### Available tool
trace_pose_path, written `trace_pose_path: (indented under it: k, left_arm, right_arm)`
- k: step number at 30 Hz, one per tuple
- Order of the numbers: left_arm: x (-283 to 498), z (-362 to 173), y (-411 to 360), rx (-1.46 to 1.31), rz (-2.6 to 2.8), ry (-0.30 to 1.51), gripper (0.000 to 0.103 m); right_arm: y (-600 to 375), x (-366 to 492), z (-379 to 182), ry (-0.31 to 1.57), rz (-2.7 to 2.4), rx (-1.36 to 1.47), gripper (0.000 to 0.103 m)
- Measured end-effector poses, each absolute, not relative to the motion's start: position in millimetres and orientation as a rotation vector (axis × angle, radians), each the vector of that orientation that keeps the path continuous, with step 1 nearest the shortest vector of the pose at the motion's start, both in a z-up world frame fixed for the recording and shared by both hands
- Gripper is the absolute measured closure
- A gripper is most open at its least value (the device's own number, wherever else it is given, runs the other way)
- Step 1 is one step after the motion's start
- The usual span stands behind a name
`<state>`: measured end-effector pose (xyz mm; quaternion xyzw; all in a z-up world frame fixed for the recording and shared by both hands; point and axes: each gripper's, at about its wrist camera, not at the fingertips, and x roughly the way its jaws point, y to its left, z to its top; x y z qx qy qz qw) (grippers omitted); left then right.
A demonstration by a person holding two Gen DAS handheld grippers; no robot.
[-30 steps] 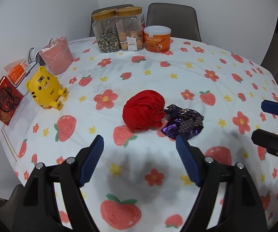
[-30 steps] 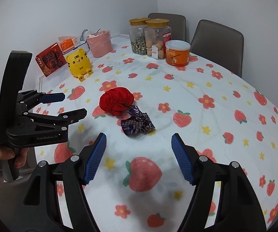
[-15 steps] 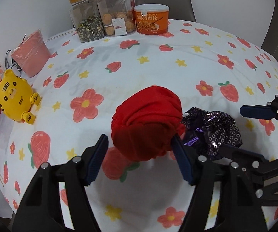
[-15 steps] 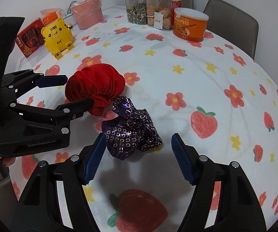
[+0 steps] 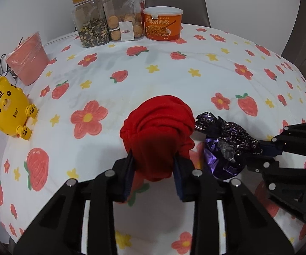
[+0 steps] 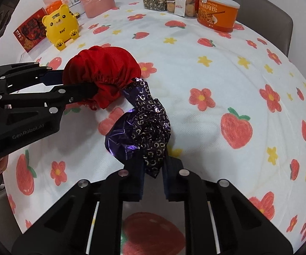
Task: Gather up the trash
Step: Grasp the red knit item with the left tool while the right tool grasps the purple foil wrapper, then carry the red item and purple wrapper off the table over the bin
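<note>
A: Left wrist view first: how far along is the trash collecting?

B: Early, I'd judge. The left gripper (image 5: 153,174) has just been closing and its fingers now pinch the near end of the red crumpled bundle (image 5: 157,131). The right gripper (image 6: 153,178) has just been closing too, clenched on the lower tip of the purple foil wrapper (image 6: 144,127). Both pieces are grasped, but both look to be resting on the bench (image 6: 216,74) near its middle, touching each other.

A: So what is left?

B: Lifting them and carrying them off. The pink lined bin (image 5: 27,63) at the far left edge looks like the likely place, though that is my guess; neither piece is near it.

A: How do the pieces look?

B: The red one is soft, gathered cloth-like stuff with a puckered seam, squashed where the fingers bite. The purple one is shiny, crinkled film printed with pale rings, twisted into a loose wad. Both seem light and yielding.
</note>
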<state>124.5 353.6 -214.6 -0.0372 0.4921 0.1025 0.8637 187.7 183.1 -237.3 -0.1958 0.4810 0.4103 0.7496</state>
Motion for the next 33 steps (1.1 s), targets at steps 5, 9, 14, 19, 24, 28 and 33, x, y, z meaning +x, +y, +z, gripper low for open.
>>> trace_pose_path:
  k: [5,9,14,19,24,28,33]
  left_arm:
    - [118,-202,346,-0.07,0.219,1.015,0.072]
    - [113,-187,335,-0.066,0.211,0.996,0.072]
    - [110,-168,305,-0.046,0.176,0.974,0.072]
    - [111,-156,261,-0.001,0.115,0.966,0.072]
    - [118,-144,203,0.053,0.029,0.952,0.072]
    - [126,-134,143,0.089,-0.074,0.942,0.072]
    - [136,-125,55,0.161,-0.222,0.929,0.072]
  right_arm:
    - [167,184,-221,1.024,0.89,-0.394,0.092]
    - [146,184,-208,1.014,0.87,-0.354,0.092]
    - [107,182,-191,0.989,0.822,-0.292,0.092]
    - [53,181,-174,0.956,0.748,-0.23,0.092]
    - [-16,178,-158,0.927,0.651,-0.158,0.092]
    - [-82,168,-148,0.906,0.554,-0.09,0.092]
    - [-174,147,-144,0.893,0.405,0.005,0.092]
